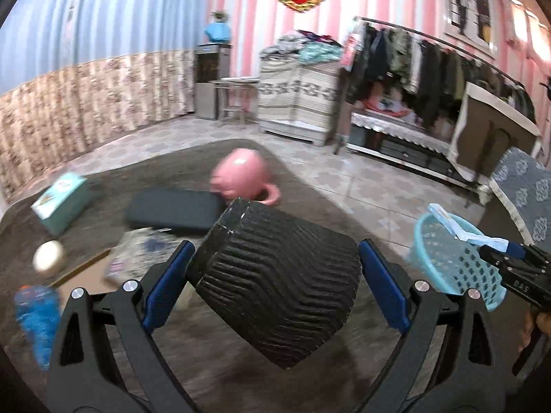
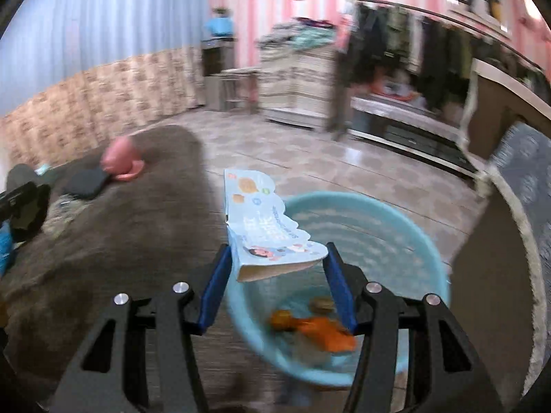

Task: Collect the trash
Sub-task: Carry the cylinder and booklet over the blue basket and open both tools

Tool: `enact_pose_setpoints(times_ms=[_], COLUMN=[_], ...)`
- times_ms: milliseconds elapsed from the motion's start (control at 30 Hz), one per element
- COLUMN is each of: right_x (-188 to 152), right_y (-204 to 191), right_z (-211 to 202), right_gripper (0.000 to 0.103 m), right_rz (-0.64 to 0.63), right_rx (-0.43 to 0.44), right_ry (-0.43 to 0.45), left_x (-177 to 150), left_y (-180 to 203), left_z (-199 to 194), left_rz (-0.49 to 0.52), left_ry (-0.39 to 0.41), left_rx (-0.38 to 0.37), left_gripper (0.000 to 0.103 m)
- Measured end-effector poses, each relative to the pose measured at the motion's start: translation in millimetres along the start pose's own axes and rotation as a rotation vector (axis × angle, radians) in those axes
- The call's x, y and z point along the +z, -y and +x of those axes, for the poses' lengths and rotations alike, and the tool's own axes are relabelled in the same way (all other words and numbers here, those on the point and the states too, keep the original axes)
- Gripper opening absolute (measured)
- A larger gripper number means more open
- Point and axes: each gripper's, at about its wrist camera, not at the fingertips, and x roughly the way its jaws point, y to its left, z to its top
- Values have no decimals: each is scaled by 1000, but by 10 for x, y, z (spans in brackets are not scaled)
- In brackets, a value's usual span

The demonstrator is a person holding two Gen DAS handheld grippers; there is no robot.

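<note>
My left gripper [image 1: 275, 272] is shut on a black ribbed paper cup [image 1: 275, 285], held tilted above the brown rug. My right gripper [image 2: 275, 282] is shut on a flattened light-blue printed carton [image 2: 268, 230], held over the rim of the light-blue plastic basket [image 2: 406, 237]. Orange trash [image 2: 320, 330] lies in the basket's bottom. The basket [image 1: 451, 258] and the right gripper with the carton [image 1: 468, 230] show at the right of the left wrist view.
On the rug [image 1: 179, 168] lie a pink mug [image 1: 241, 175], a black flat case [image 1: 175, 210], a teal box [image 1: 62, 199], a white ball [image 1: 48, 254], a blue bottle [image 1: 38, 316] and a crumpled wrapper [image 1: 137, 254]. A clothes rack [image 1: 430, 69] and a cabinet stand behind.
</note>
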Motion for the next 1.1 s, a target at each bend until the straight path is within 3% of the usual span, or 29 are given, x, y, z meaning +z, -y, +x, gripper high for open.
enact_pose_setpoints(times_ms=[200,233,267,433,567,600,633,700,1000,1100], right_x=[-61,-73,-83,-169,-212,-213,-211,-209,-241,-263], right_y=[366,420,490,689,867,899,898,938,1174,1306], right_z=[249,287,356,507,477,470,456,382,179,150], right_gripper=[52,16,11,11,17,29,52,65,76,76], right_rz=[70,80,107,172,249,261,267,271,366,426], right_rx=[-68,-66,-60,-88,-99,-111,-126,-162,-290,-291], right_ry=[-41,-53,-79,-111,-93,-83,-74,-43,20,27], left_x=[23,15,33,24,46,48,45,46,-29,-74], left_y=[630,761,830,1213,1393,1449,1479,1565,2080,2257], left_z=[373,444,493,705,830,866,883,921,1111,1179], left_rz=[49,62,71,115,107,105,107,114,191,228], left_ry=[-31,-38,-40,-51,-70,-76,-79,-83,-121,-126], left_rx=[-81,-94,-100,-138,-172,-181,-187,-198,-251,-257], left_gripper=[92,92,92,92,92,92,92,92,92,92])
